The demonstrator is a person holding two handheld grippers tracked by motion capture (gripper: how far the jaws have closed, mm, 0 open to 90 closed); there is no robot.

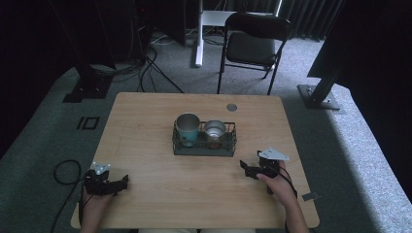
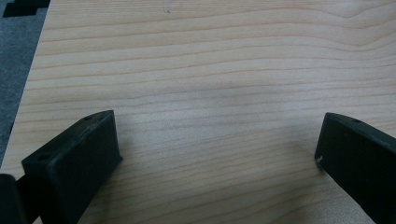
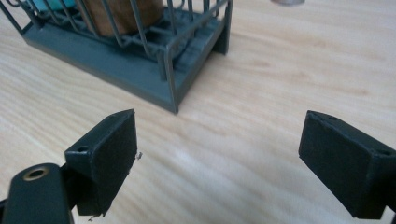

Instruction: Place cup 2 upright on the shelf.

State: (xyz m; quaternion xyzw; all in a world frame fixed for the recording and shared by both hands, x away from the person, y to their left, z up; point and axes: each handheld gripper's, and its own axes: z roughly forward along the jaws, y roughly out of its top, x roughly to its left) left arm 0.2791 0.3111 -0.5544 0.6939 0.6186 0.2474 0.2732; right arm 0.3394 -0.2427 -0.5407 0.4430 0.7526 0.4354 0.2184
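A dark wire basket [image 1: 204, 148] stands at the middle of the wooden table [image 1: 145, 131]. It holds a teal cup [image 1: 187, 129] on the left and a smaller metal cup [image 1: 214, 131] on the right. My left gripper [image 1: 122, 183] rests near the table's front left corner, open and empty, with bare wood between its jaws [image 2: 217, 149]. My right gripper [image 1: 244, 167] sits open just right of and in front of the basket. In the right gripper view the basket's corner [image 3: 173, 88] lies close ahead of the gripper [image 3: 217, 154], with a brown cup base [image 3: 122, 14] behind the wires.
A small round metal grommet [image 1: 231, 107] is set in the table near its far edge. A black folding chair [image 1: 252, 43] stands beyond the table, with cables on the grey carpet at the left. Dark stands flank both sides.
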